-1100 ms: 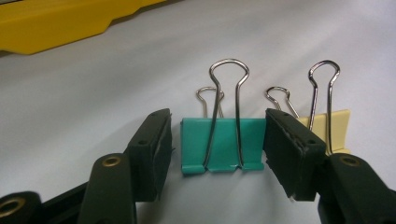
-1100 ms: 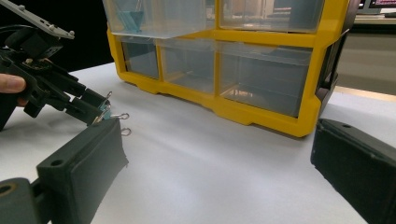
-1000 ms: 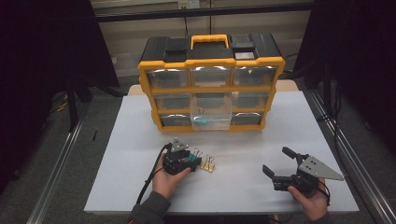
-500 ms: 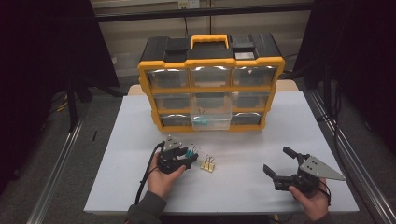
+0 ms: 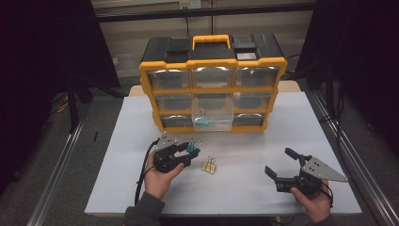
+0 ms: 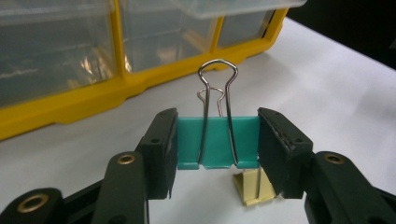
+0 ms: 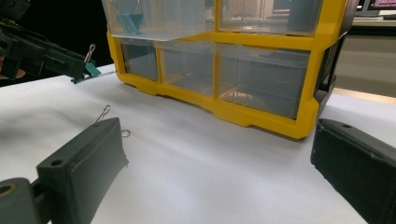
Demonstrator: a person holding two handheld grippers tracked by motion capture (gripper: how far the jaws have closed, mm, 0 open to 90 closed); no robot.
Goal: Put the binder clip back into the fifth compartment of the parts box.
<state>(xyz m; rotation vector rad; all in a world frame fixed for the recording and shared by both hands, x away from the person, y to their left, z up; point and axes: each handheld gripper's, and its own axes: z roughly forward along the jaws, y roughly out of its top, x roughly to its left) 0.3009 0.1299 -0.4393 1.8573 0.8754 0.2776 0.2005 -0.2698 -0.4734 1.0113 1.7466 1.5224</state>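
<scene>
Left gripper [image 5: 190,151] clamps a teal binder clip [image 6: 217,142] above the white table [image 5: 244,197]; right gripper [image 5: 278,164] waits with its jaws spread.

In the left gripper view the two black jaws press on either side of the teal binder clip, its wire handles standing upright between them, and a yellow binder clip [image 6: 251,186] lies on the table just below and beyond the jaws. In the high view that yellow clip [image 5: 209,165] sits just to the right of the left gripper, well apart from the right gripper. Ahead of both grippers stands a yellow-and-black drawer organizer [image 5: 212,82], its middle bottom drawer [image 5: 212,119] pulled out with another teal clip inside. The right gripper's jaws hold nothing and point toward the organizer [image 7: 224,70].
</scene>
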